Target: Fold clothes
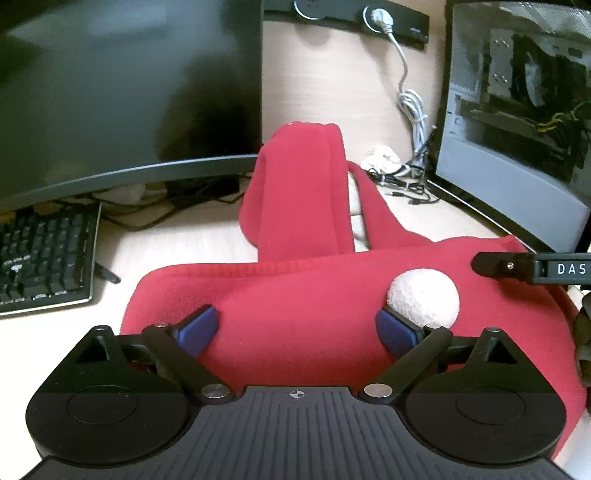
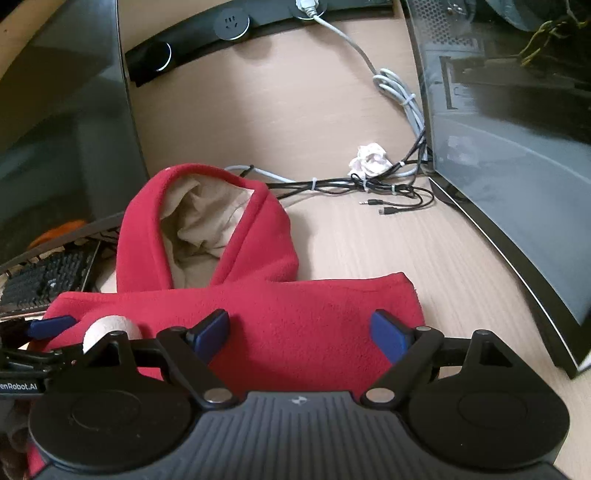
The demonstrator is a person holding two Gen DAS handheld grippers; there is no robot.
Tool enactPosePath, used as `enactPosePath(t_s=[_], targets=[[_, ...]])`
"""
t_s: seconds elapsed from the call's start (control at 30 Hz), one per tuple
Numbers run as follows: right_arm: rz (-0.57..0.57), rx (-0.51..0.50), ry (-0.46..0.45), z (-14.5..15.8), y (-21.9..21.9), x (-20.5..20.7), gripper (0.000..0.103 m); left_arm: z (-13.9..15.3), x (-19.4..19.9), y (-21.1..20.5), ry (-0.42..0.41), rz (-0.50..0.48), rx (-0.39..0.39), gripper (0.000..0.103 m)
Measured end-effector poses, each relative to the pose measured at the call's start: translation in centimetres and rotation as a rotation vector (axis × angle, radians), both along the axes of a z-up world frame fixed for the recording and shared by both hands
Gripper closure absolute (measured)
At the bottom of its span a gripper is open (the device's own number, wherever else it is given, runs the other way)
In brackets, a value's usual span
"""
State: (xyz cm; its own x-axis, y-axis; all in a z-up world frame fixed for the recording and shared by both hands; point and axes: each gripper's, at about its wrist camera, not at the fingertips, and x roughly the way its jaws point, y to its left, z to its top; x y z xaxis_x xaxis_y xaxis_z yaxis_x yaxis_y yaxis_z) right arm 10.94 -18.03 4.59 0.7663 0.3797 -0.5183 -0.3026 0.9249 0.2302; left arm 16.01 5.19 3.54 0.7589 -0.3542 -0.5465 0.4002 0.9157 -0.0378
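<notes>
Pale wood makes up the desk (image 2: 332,110), and a red hoodie (image 2: 295,317) lies on it, folded into a wide flat band. Its hood (image 2: 207,221) sticks out from the far edge of the band and sits open, so the cream lining shows inside. A white pom-pom (image 1: 423,297) rests on top of the hoodie.

Left of the hoodie sits a black keyboard (image 1: 44,251), partly under a big dark monitor (image 1: 122,92). Right of the hoodie stands a computer case (image 2: 517,147) with a see-through side. Beyond the hoodie lie a crumpled white tissue (image 2: 369,158) and a bunch of cables (image 2: 369,184). Farther back, a black socket strip (image 2: 229,29) runs along the desk.

The left gripper (image 1: 297,326) hangs over the near part of the hoodie with its blue fingers (image 1: 199,328) spread wide. Nothing is gripped between them. The right gripper (image 2: 299,334) sits just beside it, also over the hoodie, spread wide with nothing in its grip.
</notes>
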Motion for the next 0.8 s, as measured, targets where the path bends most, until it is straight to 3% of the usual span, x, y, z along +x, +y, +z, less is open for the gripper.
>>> enactPosePath(t_s=[0.27, 0.4, 0.43, 0.5, 0.6, 0.7, 0.8], targets=[[-0.003, -0.005, 0.016, -0.5, 0.4, 0.5, 0.016, -0.3, 0.9, 0.4, 0.025, -0.006, -0.03, 0.004], [0.049, -0.003, 0.101, 0.6, 0.8, 2.1, 0.009, -0.3, 1.4, 0.7, 0.048, 0.001, -0.056, 0.003], [0.063, -0.001, 0.128, 1.5, 0.9, 2.8, 0.011, -0.1, 1.6, 0.9, 0.063, 0.008, -0.067, 0.003], [0.113, 0.045, 0.106, 4.4, 1.4, 4.6, 0.029, 0.5, 2.0, 1.3, 0.097, 0.028, -0.108, 0.004], [0.182, 0.154, 0.104, 8.0, 2.8, 8.5, 0.034, 2.7, 1.8, 2.5, 0.142, 0.038, -0.266, 0.004], [0.213, 0.266, 0.192, 8.5, 5.1, 13.5, 0.036, 4.7, 0.0, 2.4, 0.129, -0.018, -0.31, 0.004], [0.178, 0.375, 0.285, 7.0, 6.9, 17.9, 0.048, 5.4, -2.3, 2.1, 0.14, -0.058, -0.295, 0.004]])
